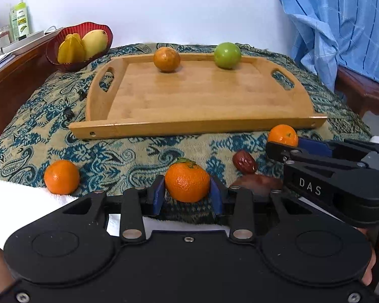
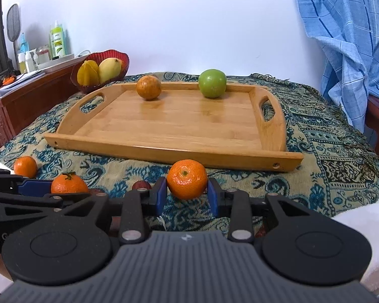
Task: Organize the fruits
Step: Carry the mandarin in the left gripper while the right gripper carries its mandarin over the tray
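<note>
My left gripper (image 1: 187, 192) is shut on a leafy tangerine (image 1: 187, 180) that rests on the patterned cloth (image 1: 113, 156). Its blue pads (image 1: 158, 194) press both sides of the fruit. My right gripper (image 2: 187, 192) is shut on a second tangerine (image 2: 187, 180) just before the wooden tray's front rim (image 2: 164, 149). In the left wrist view the right gripper (image 1: 281, 149) reaches in from the right with its tangerine (image 1: 283, 135). A third tangerine (image 1: 62, 176) lies loose at the left. On the tray's far side stand a brownish-orange fruit (image 1: 166, 59) and a green apple (image 1: 227, 55).
A red date (image 1: 244, 162) lies between the two grippers. A red bowl (image 1: 63, 60) with a starfruit and a mango stands back left. Beside it is a wooden sideboard (image 2: 17, 106) with bottles. A blue cloth (image 2: 348, 38) hangs at the right, and a white towel (image 1: 17, 202) lies near left.
</note>
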A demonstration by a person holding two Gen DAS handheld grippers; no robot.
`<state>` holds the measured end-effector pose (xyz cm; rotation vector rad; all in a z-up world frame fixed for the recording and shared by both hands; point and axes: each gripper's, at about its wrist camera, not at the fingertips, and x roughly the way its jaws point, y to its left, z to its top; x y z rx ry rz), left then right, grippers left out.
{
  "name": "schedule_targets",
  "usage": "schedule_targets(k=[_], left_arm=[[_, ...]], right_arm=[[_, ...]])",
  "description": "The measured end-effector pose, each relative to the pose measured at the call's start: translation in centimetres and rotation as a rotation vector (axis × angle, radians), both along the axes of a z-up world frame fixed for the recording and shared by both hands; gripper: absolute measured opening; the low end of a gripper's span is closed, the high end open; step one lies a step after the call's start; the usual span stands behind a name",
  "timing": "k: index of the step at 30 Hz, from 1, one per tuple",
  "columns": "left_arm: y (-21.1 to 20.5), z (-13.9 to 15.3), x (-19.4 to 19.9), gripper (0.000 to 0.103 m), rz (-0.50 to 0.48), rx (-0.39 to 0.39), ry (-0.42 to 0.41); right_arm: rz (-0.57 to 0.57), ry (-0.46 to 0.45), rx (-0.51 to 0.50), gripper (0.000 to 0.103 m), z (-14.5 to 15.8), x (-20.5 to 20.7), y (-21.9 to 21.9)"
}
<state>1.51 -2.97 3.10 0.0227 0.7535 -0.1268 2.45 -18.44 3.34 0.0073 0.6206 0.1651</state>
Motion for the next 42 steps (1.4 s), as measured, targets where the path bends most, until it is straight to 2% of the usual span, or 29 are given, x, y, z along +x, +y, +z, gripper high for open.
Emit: schedule_targets(k=[7,15,30,36,42], left_arm=[[-0.1,0.5,0.6,0.036,0.009,-0.002,-0.027],[-0.2,1.2,2.0,0.036,0.004,0.002,-0.039],[1.0,5.0,7.9,0.036,-0.005,-0.041,-0.113],[1.6,5.7,11.3,0.036,-0.001,-0.074,-0.113],[1.7,5.3,14.7,0.036,0.015,-0.098,-0.107]], right_arm=[[-0.053,0.015,0.012,0.04,-0.1,0.7,-0.2],[-0.052,-0.041,0.009,0.04,0.7,1.3,0.0],[-0.042,-0.176,0.032,0.04,5.8,6.3,-1.4],[-0.049,-0.147,0.084,0.04,5.8,10.0,-2.5],[-0.066,-0.107,0.107,0.04,4.4,13.1,-3.4]])
